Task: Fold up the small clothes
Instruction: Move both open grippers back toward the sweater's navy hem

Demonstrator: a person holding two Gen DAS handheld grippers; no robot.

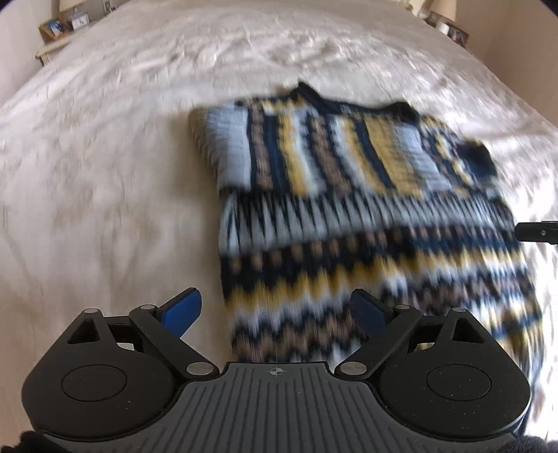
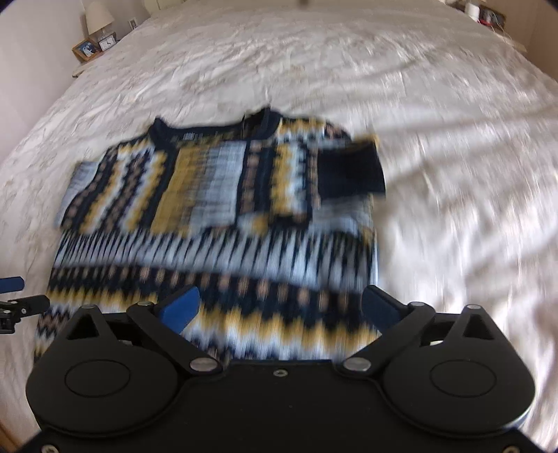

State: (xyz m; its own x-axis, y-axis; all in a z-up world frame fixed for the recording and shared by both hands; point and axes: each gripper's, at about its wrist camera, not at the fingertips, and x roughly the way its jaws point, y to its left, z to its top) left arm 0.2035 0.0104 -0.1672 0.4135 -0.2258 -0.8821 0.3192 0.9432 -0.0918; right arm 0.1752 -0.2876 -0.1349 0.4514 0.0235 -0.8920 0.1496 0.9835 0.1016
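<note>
Item: patterned knit sweater (image 1: 366, 209), in navy, yellow, pale blue and tan bands. It lies flat on the bed (image 1: 104, 174), over a white textured bedspread, with the navy collar at the far end and the hem nearest both cameras. Both sleeves are folded across the chest; a navy cuff (image 2: 348, 174) rests at the right edge of the body. Both views are motion-blurred, so the finer knit detail cannot be read.

Left tool (image 1: 275, 310): jaws spread wide, blue pads (image 1: 183, 312) showing, nothing between them. It sits above the hem, near the sweater's left edge.

Right tool (image 2: 279, 310): jaws spread wide, gripping nothing, held above the lower part of the sweater near its right side.

Surroundings: a bedside stand at the far left carries a framed picture (image 2: 86, 48), a small clock (image 2: 106, 42) and a lamp (image 2: 98, 17). Small objects sit at the far right corner, too small to identify.
</note>
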